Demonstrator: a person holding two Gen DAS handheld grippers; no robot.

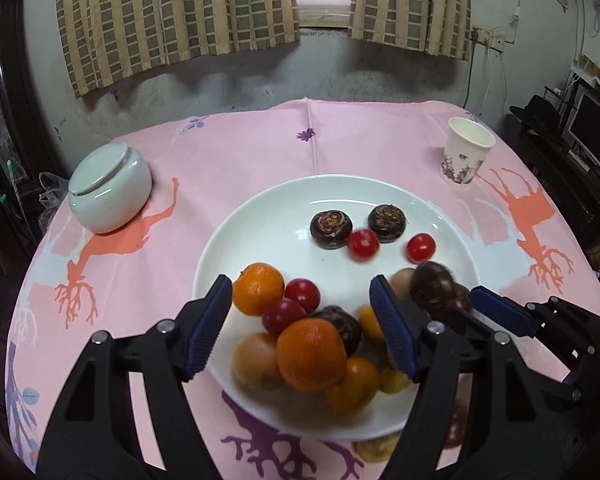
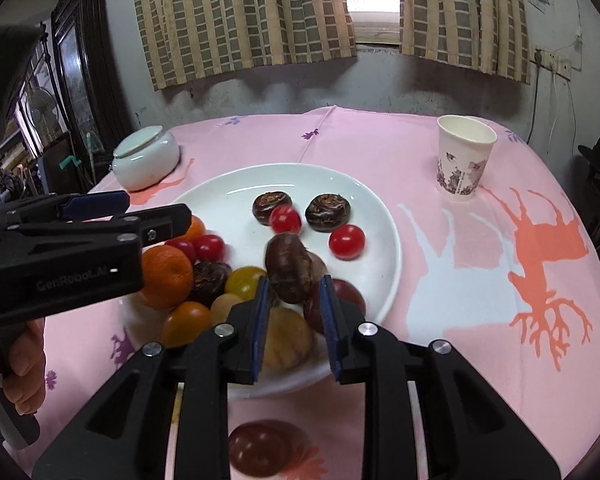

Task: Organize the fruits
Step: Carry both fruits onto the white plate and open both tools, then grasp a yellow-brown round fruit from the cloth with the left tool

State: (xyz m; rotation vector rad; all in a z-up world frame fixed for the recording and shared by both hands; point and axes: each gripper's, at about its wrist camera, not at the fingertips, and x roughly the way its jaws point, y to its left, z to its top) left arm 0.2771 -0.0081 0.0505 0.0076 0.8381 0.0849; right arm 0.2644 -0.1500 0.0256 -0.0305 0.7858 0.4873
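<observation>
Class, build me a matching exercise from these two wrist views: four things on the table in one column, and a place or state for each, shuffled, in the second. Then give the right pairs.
Things
1. paper cup
2. lidded white jar
3. left gripper
4. dark brown chestnut-like fruit

Descriptions
A. jaws open above the plate's fruit pile
B. upright and empty, far right on the pink cloth
C. at the tips of the right gripper
D. far left on the cloth, lid on

Pairs: 1-B, 2-D, 3-A, 4-C
</observation>
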